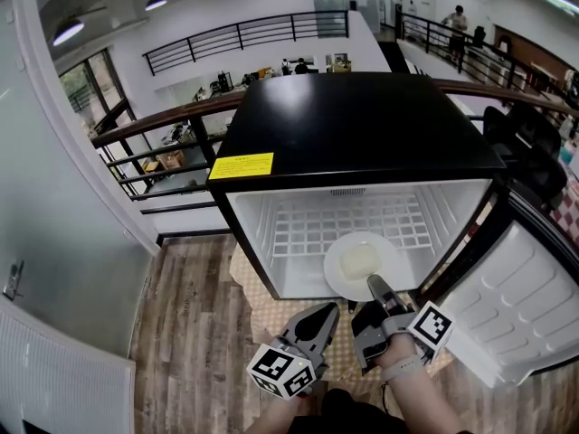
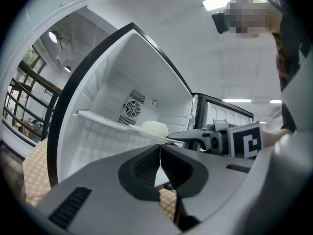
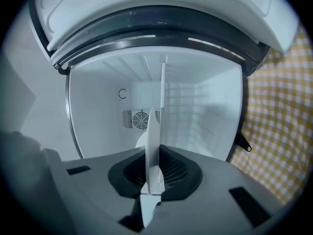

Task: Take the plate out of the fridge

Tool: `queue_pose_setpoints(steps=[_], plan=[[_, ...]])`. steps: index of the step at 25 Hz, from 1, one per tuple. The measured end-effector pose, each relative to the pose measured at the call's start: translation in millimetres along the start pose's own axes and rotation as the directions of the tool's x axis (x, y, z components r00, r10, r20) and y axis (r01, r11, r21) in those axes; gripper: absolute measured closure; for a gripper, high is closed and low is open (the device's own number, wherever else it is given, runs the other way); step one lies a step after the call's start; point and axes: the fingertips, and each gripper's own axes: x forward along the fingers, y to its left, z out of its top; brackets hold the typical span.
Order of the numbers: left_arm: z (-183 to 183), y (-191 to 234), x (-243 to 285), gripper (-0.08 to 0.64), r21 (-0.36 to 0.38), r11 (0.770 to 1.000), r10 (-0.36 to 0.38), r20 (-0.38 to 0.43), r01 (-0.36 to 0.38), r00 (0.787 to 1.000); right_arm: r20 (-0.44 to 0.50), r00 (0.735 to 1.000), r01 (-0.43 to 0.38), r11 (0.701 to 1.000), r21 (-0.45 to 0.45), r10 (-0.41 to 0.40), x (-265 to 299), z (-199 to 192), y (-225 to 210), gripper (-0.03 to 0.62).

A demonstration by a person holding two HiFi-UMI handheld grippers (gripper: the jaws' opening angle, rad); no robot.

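The plate point(image 1: 339, 277) sits on the wire shelf point(image 1: 298, 229) inside the open fridge point(image 1: 362, 125), near its front, the right tongs point(image 1: 375, 287) clamped on its near rim. The left tongs point(image 1: 327, 313) hang closed and empty just outside the fridge. Gripped by one edge only, the plate could sag once off the shelf and shed its pale lump point(image 1: 359, 260).

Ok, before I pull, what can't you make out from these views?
- What the pale lump on the plate is: too small in the head view, and the edge-on plate hides it in the right gripper view.
- Whether the plate is clear of the wire shelf: the head view looks down on it; the left tongs block its underside in their view.
- Print on the yellow label: too small, head view.
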Motion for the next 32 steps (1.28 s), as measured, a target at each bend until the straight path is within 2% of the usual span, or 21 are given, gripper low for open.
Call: queue_pose_setpoints(steps=[9,32], plan=[[2,-13,-11,0.549,0.017,1.0,-0.006,0.004,0.006,1.0,-0.007,1.0,-0.017,1.0,-0.011,0.017,-20,-7,2,0.543],[0,-42,-47,0.549,0.033,0.999,-0.004,0.004,0.004,1.0,-0.01,1.0,0.025,1.0,0.004,-0.025,-72,-29,-16,0.541]])
